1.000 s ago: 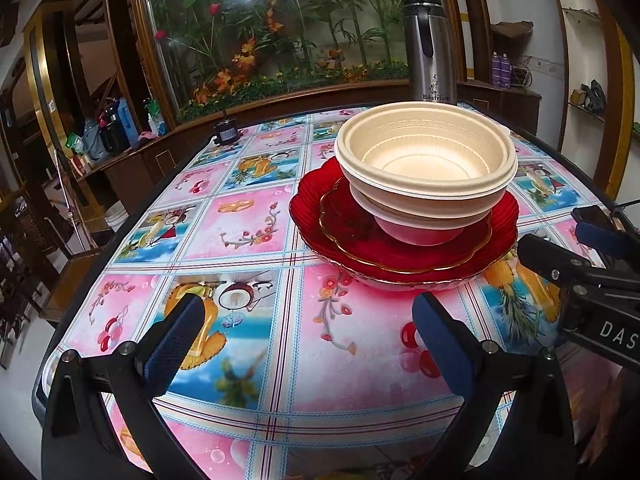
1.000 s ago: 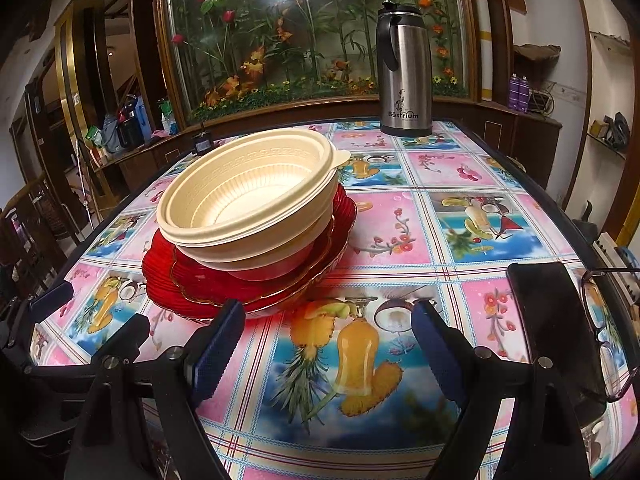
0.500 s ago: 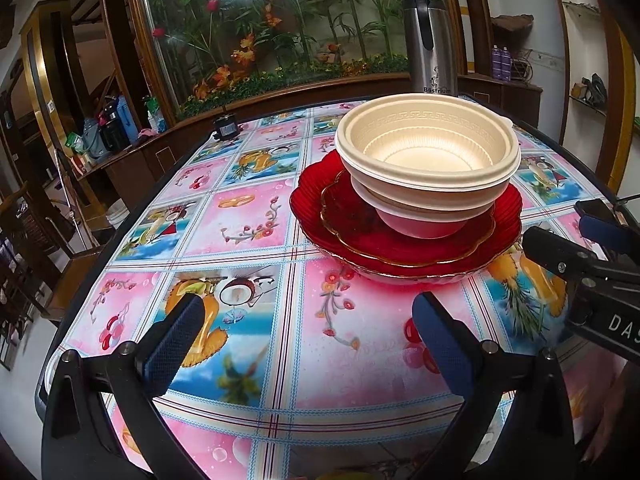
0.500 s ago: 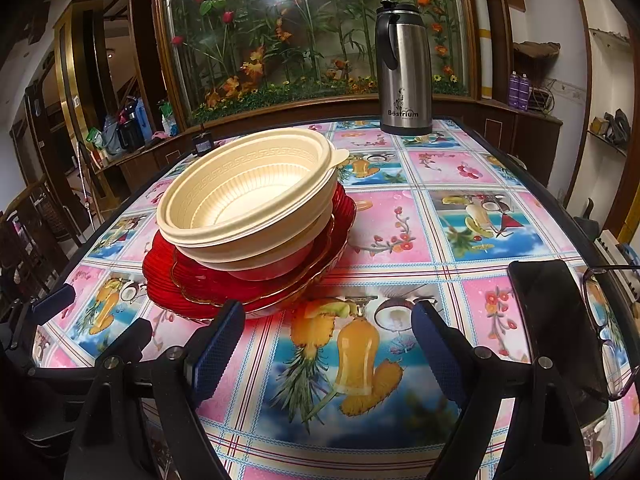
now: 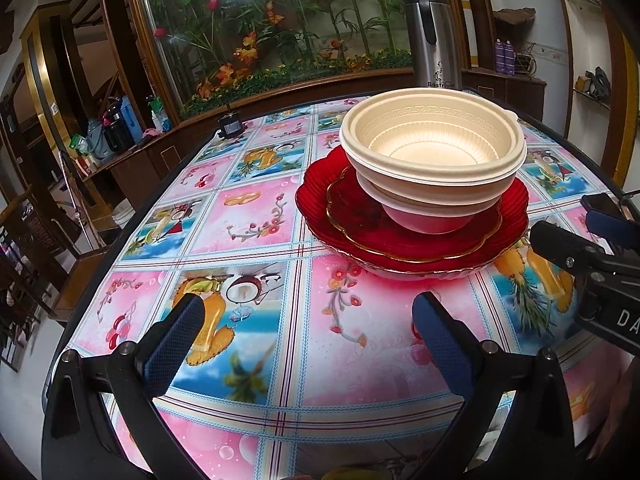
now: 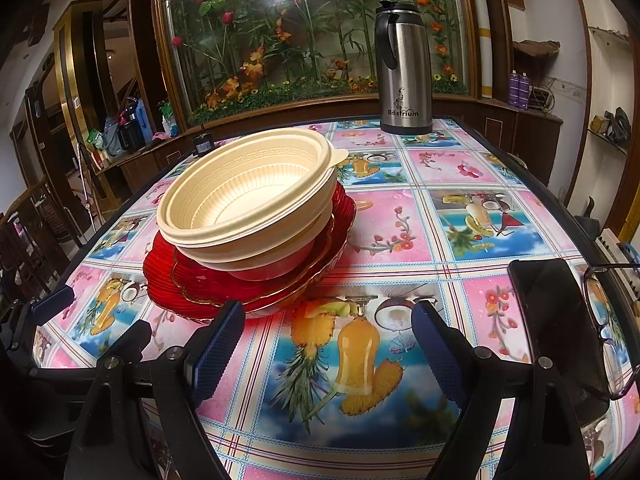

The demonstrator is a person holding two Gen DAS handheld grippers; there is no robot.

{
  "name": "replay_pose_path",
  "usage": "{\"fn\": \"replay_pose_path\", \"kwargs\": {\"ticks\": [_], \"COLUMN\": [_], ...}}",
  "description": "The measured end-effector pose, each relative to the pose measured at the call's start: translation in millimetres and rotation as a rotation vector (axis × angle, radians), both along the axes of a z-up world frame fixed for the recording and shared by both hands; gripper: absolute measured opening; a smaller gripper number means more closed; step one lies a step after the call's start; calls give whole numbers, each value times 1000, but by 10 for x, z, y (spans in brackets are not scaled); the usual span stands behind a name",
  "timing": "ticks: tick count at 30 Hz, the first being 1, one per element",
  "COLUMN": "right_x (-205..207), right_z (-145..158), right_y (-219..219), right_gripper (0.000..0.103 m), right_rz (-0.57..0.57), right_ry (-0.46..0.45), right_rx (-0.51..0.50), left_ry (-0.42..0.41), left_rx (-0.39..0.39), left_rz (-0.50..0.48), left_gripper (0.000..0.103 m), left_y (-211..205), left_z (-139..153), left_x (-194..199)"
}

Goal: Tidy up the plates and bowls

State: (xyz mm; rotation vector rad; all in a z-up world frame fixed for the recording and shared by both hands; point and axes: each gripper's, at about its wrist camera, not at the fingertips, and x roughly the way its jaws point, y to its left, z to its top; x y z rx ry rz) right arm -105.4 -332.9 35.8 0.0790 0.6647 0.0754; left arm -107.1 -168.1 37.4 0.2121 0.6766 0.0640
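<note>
— Two grippers gaping wide, gripping nothing; flask (image 6: 405, 72) is reading "Bostrium".
— Cream bowls (image 5: 434, 152) are sitting stacked on red plates (image 5: 344, 208), beyond left gripper (image 5: 308, 336), ahead-left of right gripper (image 6: 328, 344).

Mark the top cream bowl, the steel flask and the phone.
top cream bowl (image 6: 248, 184): right wrist view, on its ribbed inner wall.
steel flask (image 6: 405, 68): right wrist view, on its brushed metal body.
phone (image 6: 556, 320): right wrist view, on its dark screen.

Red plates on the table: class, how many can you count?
2: a large scalloped red plate at the bottom and a smaller gold-rimmed red plate on it, under the cream bowls. More could be hidden.
</note>
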Motion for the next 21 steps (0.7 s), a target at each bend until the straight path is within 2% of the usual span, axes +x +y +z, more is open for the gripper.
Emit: {"fn": "replay_pose_path", "kwargs": {"ticks": [21], "right_x": [-24], "right_z": [-10], "right_y": [21], "right_gripper": [87], "right_rz": [0], "right_ry": [-2], "right_rx": [2], "left_ry": [19], "left_rx": [-5], "left_rz": [16], "left_gripper": [103], "left_y": [41], "left_z": [13], "left_x": [27]}}
